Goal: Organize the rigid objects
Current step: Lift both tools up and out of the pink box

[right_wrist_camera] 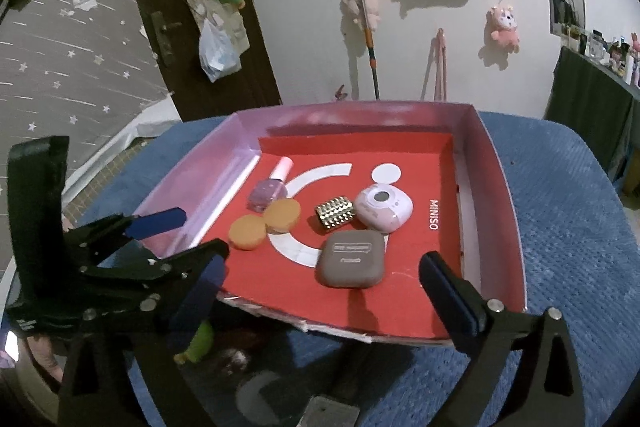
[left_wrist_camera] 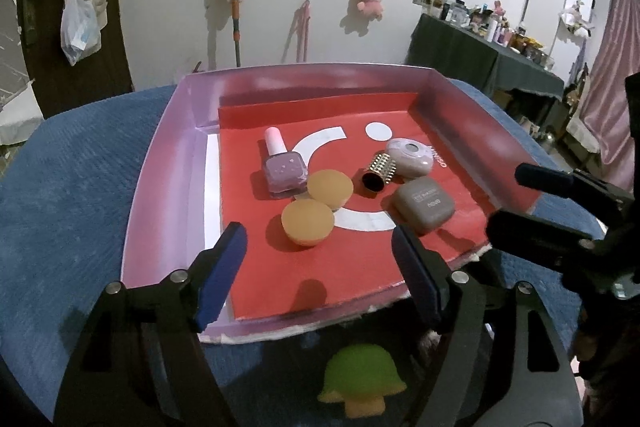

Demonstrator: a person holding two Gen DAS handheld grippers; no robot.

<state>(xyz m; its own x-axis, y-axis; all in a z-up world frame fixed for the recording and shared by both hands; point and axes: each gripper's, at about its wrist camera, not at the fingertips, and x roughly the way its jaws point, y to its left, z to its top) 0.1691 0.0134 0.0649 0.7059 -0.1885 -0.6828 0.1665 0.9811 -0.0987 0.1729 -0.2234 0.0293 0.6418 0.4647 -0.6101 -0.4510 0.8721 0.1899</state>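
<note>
Both tongs apart and empty, so I'd swing the left gripper (left_wrist_camera: 316, 271) down onto the green toy (left_wrist_camera: 362, 379), right gripper (right_wrist_camera: 324, 287) clear of the tray (left_wrist_camera: 160, 163).

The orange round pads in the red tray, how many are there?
2. One orange pad lies nearest the tray's open front edge; the other touches it from behind, beside the nail polish bottle. None seems hidden.
</note>
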